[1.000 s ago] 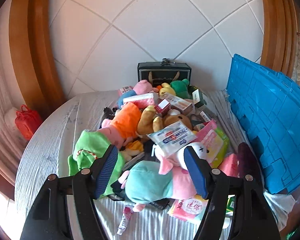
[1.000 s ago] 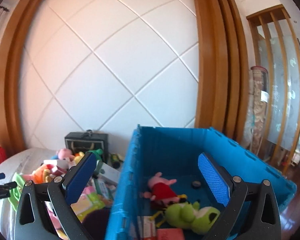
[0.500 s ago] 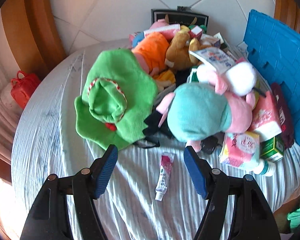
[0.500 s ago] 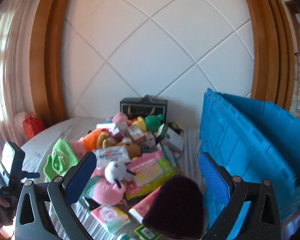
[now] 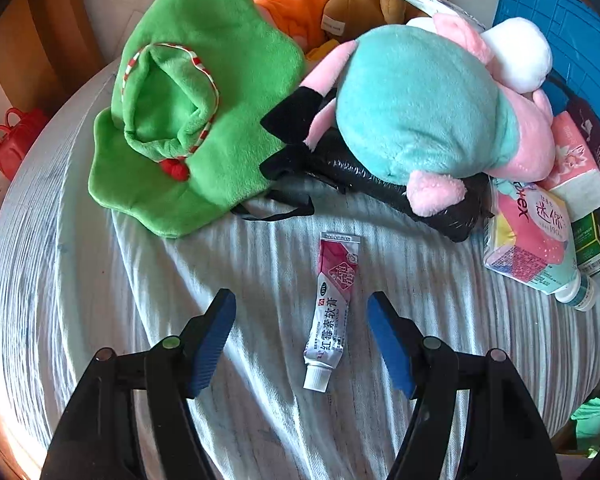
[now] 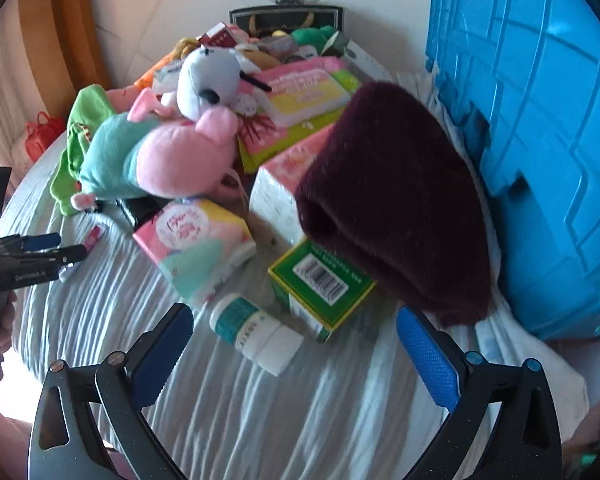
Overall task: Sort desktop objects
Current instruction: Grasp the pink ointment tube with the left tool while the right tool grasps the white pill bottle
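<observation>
**Ointment tube lined up for a pick**

While the left gripper (image 5: 301, 338) is held above the cloth-covered tabletop (image 5: 80, 280) with its fingers spread and empty, a small ointment tube (image 5: 332, 308) lies between them, cap toward the near edge. A good pick would be made by lowering squarely and closing across the flat, crimped body, not the round cap. The right gripper (image 6: 296, 354) is likewise open and empty, near a smooth white bottle (image 6: 256, 332) and a green carton (image 6: 320, 284). Further back, soft plush toys (image 5: 420, 104) and a knitted maroon hat (image 6: 396, 192) are piled beside the rigid blue crate (image 6: 540, 140).
</observation>
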Demonstrator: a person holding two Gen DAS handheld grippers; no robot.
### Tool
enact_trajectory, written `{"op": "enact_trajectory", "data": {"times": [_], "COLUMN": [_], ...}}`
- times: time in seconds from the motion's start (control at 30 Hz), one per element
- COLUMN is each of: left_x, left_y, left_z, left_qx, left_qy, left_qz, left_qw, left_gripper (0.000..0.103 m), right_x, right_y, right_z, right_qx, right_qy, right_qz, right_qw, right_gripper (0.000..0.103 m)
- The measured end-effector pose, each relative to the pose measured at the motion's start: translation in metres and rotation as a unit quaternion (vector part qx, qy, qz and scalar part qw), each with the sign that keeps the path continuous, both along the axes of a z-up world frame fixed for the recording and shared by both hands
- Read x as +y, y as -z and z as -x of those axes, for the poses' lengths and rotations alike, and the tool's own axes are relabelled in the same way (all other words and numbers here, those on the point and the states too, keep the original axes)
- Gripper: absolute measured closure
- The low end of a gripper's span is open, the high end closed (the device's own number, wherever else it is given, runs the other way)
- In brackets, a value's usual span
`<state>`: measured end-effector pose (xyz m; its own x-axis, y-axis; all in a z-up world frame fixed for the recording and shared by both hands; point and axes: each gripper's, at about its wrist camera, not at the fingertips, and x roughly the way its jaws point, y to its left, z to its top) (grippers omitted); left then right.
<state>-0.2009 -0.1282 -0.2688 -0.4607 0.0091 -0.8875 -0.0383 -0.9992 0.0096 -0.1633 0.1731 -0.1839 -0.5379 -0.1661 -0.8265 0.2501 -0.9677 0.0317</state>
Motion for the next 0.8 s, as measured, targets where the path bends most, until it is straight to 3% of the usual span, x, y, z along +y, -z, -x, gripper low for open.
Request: {"op": "enact_trajectory", "data": {"times": [0.07,0.17,0.27,0.4,0.57,0.63,0.67,0.8], "left_x": [0.006,0.011,0.014,0.021,0.026,0.026,0.026,0.025], "left_y": [0.003,0.007,0.006,0.004,0.002,0.000,-0.001,-0.013], "left_z": [0.001,0.001,-0.001,-0.006,-0.011,-0.015,-0.016,-0.025], "left_qx": [0.000,-0.007,-0.008,-0.005,-0.007,-0.007,-0.006,0.007], "left_qy": [0.008,0.011,0.018,0.035,0.046,0.050,0.051,0.053], "left_qz": [0.001,-0.007,-0.013,-0.010,-0.008,-0.014,-0.016,-0.024], "left_qw": [1.0000,0.9999,0.9997,0.9993,0.9989,0.9986,0.9986,0.9983], "left_gripper": [0.039,0.056,0.067,0.080,0.085,0.085,0.085,0.085], "right_x": [0.002,0.002,0.001,-0.009,-0.018,-0.019,-0.019,-0.016], "right_y": [0.011,0.024,0.030,0.034,0.037,0.039,0.040,0.041], "right_z": [-0.001,-0.002,-0.002,0.001,0.010,0.015,0.016,0.018], "right_qx": [-0.025,-0.047,-0.058,-0.062,-0.066,-0.065,-0.065,-0.073], "right_qy": [0.006,0.012,0.015,0.002,0.006,0.014,0.019,0.022], "right_qz": [-0.003,-0.004,0.007,0.008,0.017,0.011,0.007,0.012], "right_qw": [1.000,0.999,0.998,0.998,0.998,0.998,0.998,0.997], "right_gripper": [0.000,0.000,0.000,0.009,0.009,0.021,0.037,0.037]}}
